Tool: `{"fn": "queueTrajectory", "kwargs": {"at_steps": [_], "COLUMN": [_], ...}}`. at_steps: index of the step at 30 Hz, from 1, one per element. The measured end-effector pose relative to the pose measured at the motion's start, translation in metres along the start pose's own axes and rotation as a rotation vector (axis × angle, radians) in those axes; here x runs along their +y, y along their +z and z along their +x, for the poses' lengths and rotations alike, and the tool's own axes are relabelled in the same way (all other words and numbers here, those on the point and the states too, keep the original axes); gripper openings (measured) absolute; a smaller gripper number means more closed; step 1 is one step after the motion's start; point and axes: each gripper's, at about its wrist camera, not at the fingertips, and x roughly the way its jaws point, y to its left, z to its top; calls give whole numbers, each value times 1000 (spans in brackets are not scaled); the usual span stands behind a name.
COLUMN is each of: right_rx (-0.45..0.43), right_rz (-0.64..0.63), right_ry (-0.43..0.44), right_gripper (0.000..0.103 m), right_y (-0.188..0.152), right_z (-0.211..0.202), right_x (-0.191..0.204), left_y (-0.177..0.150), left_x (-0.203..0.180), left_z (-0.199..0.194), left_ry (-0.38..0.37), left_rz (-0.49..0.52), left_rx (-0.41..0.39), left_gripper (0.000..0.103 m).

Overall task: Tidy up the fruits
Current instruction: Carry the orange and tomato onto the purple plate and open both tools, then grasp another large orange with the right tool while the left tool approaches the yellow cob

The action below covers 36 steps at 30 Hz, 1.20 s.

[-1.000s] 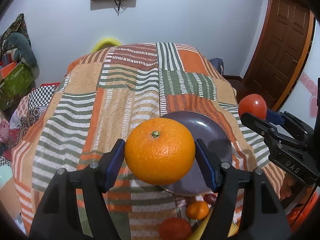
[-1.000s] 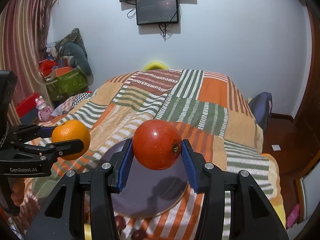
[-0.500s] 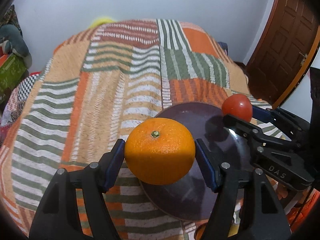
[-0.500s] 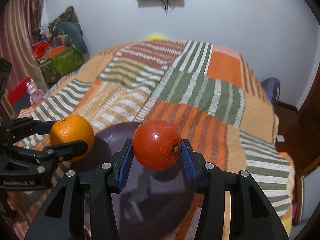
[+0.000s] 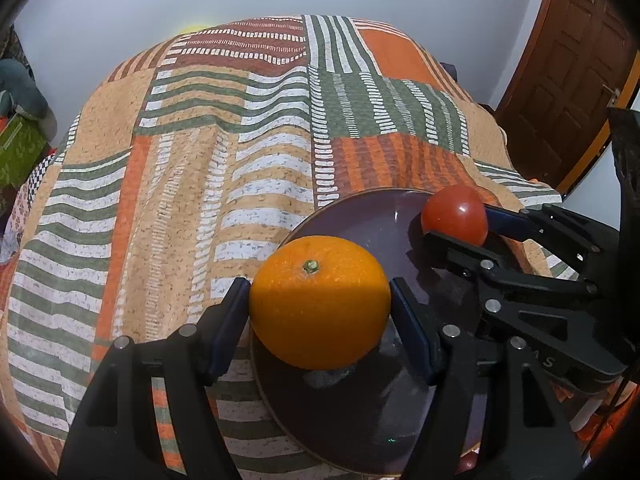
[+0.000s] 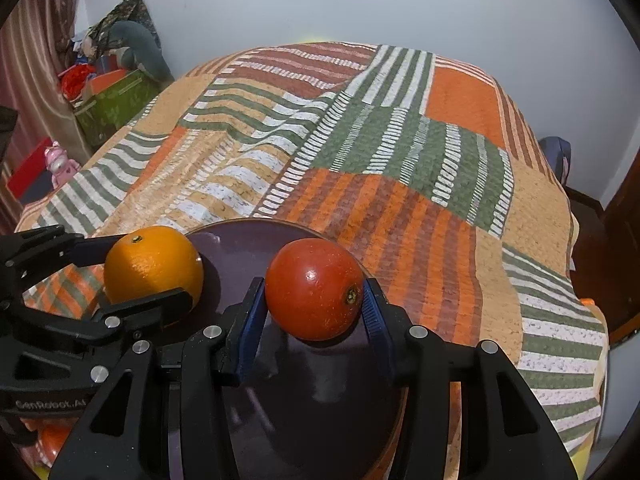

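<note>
Patchwork bedspread (image 5: 224,168) in orange, green and white stripes covers the bed, and on its near edge lies a dark purple plate (image 5: 360,216).

An orange (image 5: 320,304) sits pinched between the fingers (image 5: 228,316) of the left gripper (image 5: 320,322), stem end up, hanging over the plate's 9 o'clock rim; whether it touches the plate I cannot tell. Seen from the right wrist, a red tomato-like fruit (image 6: 314,288) is pinched in the right gripper (image 6: 314,308), stem scar turned toward 3 o'clock, over the plate's middle and toward its 1 o'clock side. From that view the orange (image 6: 154,270) lies at about 9 o'clock of the red fruit, the two well apart.

To set them down well, I would judge that each fruit should be lowered until it rests on the plate before the fingers spread, since both are round and the bedding beneath is soft, so the plate may tip or rock. The orange looks too near the rim: carry it inward toward the centre first. Release one fruit at a time, opening slowly, and draw each gripper back along its own line so a finger does not nudge the other fruit.
</note>
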Motion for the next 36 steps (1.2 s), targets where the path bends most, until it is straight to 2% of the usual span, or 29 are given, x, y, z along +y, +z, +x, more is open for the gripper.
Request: {"fn": "queueTrajectory", "kwargs": {"at_steps": [7, 11, 15, 18, 21, 27, 31, 36], "right_rx": [20, 38, 59, 47, 14, -54, -110, -139], "right_rz": [2, -12, -19, -11, -7, -34, -44, -36], "right_ry": [10, 7, -6, -14, -15, -33, -36, -33], "right_gripper": [45, 45, 45, 56, 64, 66, 75, 76], "right_y": [1, -1, -5, -7, -6, -8, -22, -46], "right_z": [2, 2, -1, -9, -25, -71, -112, -147], "right_x": [0, 2, 4, 4, 5, 15, 23, 31], "left_y": [-1, -5, -9, -12, -12, -16, -32, -59], "left_x": [0, 3, -5, -10, -10, -8, -11, -13], "left_z": [1, 10, 5, -6, -25, -78, -120, -163], "left_ry": [-1, -41, 3, 30, 43, 46, 59, 59], "left_rz": [-1, -28, 12, 42, 51, 42, 57, 63], "left_rx": [8, 64, 52, 29, -6, -80, -135, -173], "left_gripper": [71, 72, 72, 72, 72, 73, 79, 83]}}
